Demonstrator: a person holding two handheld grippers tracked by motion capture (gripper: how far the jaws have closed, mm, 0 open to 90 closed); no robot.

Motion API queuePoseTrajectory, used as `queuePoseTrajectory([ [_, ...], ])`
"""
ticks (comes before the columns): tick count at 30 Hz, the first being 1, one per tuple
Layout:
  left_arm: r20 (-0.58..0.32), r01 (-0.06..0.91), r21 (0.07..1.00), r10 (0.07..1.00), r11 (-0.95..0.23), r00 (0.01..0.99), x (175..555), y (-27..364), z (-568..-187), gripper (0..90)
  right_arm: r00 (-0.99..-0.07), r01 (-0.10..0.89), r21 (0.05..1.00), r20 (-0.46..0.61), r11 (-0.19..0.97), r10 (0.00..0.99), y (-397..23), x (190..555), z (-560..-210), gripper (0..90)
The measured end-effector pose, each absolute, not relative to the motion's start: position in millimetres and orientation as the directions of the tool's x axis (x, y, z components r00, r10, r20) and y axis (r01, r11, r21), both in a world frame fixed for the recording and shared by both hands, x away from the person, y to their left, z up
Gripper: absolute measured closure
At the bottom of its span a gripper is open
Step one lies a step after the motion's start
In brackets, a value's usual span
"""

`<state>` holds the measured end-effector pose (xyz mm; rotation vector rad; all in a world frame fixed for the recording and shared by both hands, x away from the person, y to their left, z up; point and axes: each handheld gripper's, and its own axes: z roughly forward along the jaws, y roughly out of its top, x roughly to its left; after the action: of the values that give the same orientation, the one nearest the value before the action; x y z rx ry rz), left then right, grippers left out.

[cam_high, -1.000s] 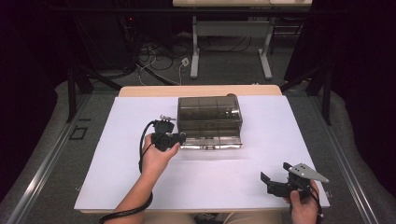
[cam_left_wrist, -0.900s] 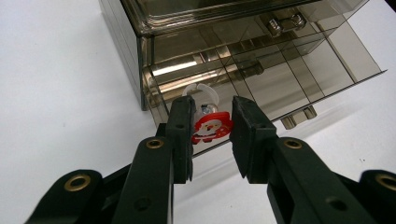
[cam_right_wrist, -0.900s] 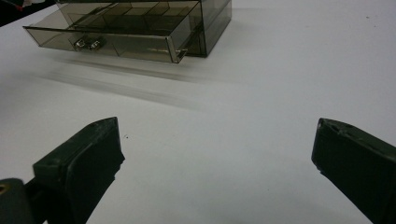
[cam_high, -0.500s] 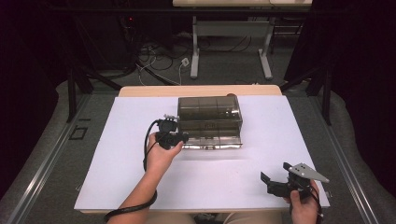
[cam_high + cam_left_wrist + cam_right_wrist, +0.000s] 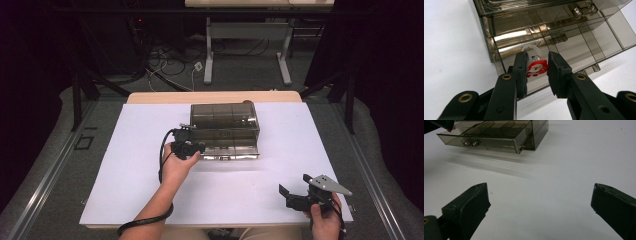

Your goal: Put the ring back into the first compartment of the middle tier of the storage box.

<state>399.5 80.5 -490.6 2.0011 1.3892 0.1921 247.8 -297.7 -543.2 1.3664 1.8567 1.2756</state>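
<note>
We gripped the small red-and-white Santa charm [image 5: 537,68] by its flat sides with the left gripper [image 5: 537,65]; light, slippery. The right gripper's [image 5: 540,200] fingers stood apart.

Santa Claus figure [image 5: 537,68]: a small red-and-white piece, apparently a flat charm with a clear loop or ring above it, though the detail is too fine to tell. It sits upright between two black jaws, over the near-left compartment of the open drawer.

Smoked translucent organizer box [image 5: 225,116]: rectangular, standing on the white table surface toward its far middle. Its lower drawer [image 5: 231,149] is pulled out toward the person, divided into several compartments; two metal nuts [image 5: 470,143] lie in one front compartment.
</note>
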Motion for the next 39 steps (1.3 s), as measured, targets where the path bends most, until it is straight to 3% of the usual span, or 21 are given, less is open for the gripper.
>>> queuePoseTrajectory([
  [25,-0.252,0.777,0.594,0.870,-0.207,0.424,401.2,67.7,-495.8,68.4,-0.371,0.452,0.890,0.139,0.048,0.918,-297.1,247.9,-543.3,1.3],
  [39,-0.262,0.766,0.614,0.866,-0.191,0.426,399.9,71.7,-490.5,57.5,-0.370,0.451,0.891,0.131,0.055,0.920,-297.5,247.7,-543.2,1.3],
])
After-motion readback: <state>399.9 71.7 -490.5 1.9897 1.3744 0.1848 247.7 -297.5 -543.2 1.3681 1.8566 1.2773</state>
